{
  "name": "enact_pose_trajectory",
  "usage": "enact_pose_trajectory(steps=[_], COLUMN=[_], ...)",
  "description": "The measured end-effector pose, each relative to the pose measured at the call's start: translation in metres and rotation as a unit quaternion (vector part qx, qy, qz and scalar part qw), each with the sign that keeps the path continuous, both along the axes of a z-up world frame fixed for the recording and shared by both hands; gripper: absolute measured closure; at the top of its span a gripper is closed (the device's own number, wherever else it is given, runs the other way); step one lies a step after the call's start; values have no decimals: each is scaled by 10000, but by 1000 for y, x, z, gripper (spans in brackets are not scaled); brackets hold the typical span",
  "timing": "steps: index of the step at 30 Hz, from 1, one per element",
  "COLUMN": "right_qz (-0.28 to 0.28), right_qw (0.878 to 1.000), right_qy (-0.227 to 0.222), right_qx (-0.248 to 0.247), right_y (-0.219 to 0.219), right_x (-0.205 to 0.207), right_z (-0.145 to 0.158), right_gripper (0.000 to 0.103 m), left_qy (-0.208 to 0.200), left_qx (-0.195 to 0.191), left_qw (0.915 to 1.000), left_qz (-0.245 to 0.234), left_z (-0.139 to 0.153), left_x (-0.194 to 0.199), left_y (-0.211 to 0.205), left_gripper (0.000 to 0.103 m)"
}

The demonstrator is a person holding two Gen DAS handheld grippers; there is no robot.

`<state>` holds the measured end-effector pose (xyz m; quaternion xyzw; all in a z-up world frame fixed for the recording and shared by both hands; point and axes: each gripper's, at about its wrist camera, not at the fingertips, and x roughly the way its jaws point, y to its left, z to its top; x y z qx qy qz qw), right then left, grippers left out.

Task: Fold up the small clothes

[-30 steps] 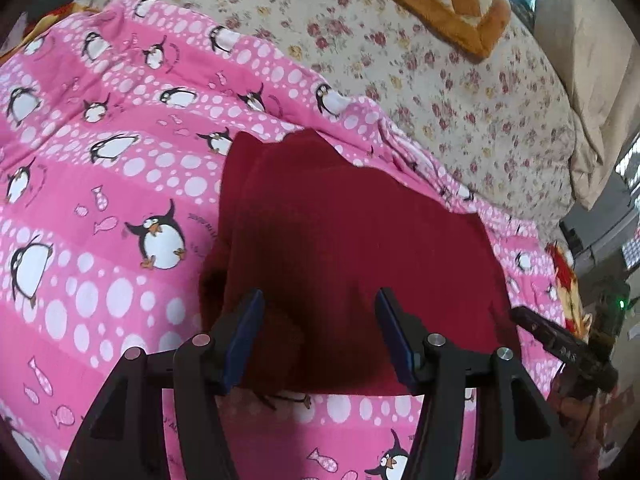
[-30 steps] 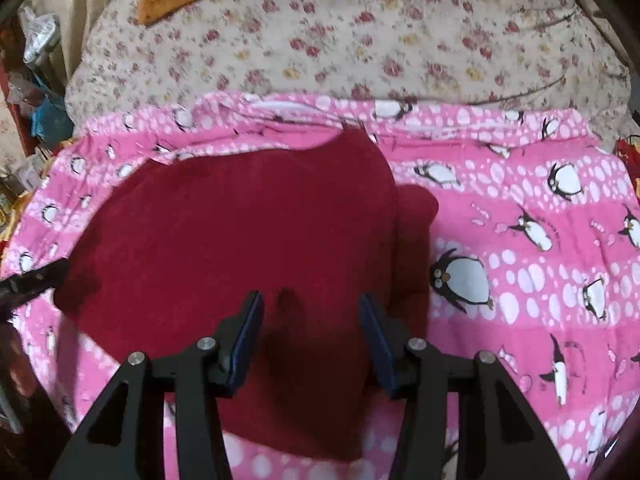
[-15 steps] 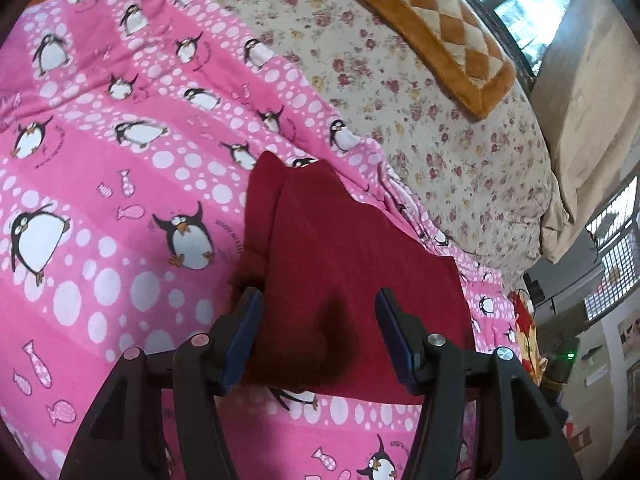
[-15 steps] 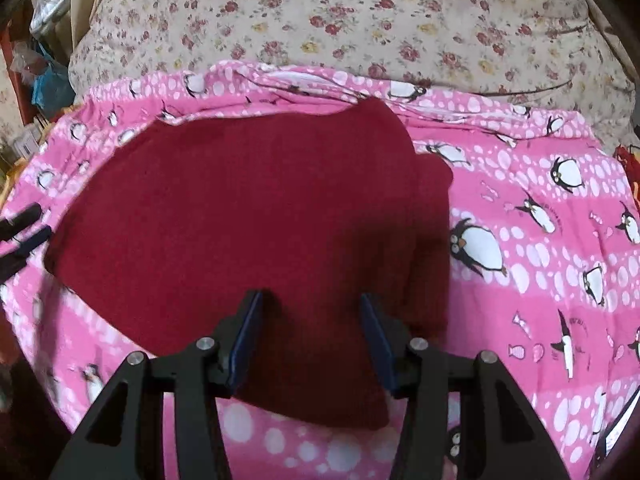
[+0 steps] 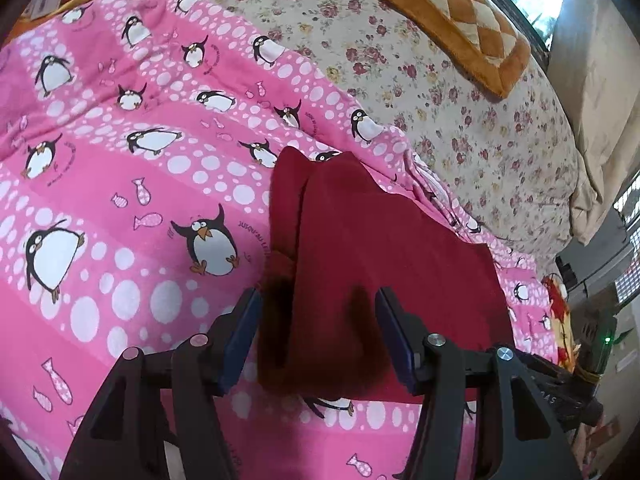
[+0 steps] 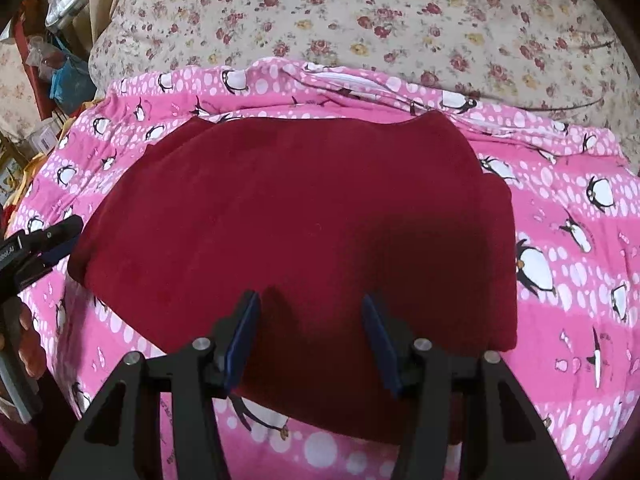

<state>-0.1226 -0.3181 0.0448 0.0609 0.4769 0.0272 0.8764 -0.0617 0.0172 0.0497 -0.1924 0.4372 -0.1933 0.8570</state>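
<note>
Dark red garment (image 6: 304, 216): folded, lying flat on pink penguin-print blanket (image 5: 120, 208) near its far edge. Left gripper (image 5: 318, 336): jaws apart, gripping nothing, over garment's near corner. Right gripper (image 6: 310, 336): jaws opening, nothing pinched, above garment's near edge.

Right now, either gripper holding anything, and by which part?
Nothing held. Left gripper open; right gripper still opening. Both straddle the red garment's near edge without pinching.

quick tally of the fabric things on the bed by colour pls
Dark red: 1, the folded garment
Pink with penguins: 1, the blanket
Cream floral: 1, the bedcover
Orange checked: 1, the cushion
Total: 4
</note>
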Motion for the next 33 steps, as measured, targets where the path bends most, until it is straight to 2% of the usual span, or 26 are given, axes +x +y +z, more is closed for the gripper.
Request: enact_pose_trajectory(steps=[7,15,19,22,24,25,30,33], right_qz=[-114,-119,-277,-570,-631,-630,-418,-236], right_qw=[9999,9995,9985,9956,9924,9916,9911,9885], right_qy=[11,20,-212,-244,-187,-222,-473,-666], right_qx=[124,280,413,704,1039,1112,1168,1338], right_y=[-13,-14,-24,-44,-56,-58,-57,-56], right_x=[-4,-5,-10,-9,-7,-8,-10,-9], right_z=[-12,-4,6,1,-11,-13,-10,-5], right_gripper=[44,41,40,40,40,40,40,40], left_qy=[-226,-199,-160,50,196,265,257,578], left_qx=[417,462,367,-48,-252,-285,-218,-288], left_qw=[9989,9987,9992,10000,9995,9992,9994,9979], left_qz=[27,41,32,-36,3,2,-4,74], left_z=[3,2,1,-2,-5,-6,-3,-15], left_x=[-2,0,2,8,14,19,37,53], left_y=[-7,-8,-8,-5,-3,-3,-5,-4], left_gripper=[65,65,65,65,61,58,57,57])
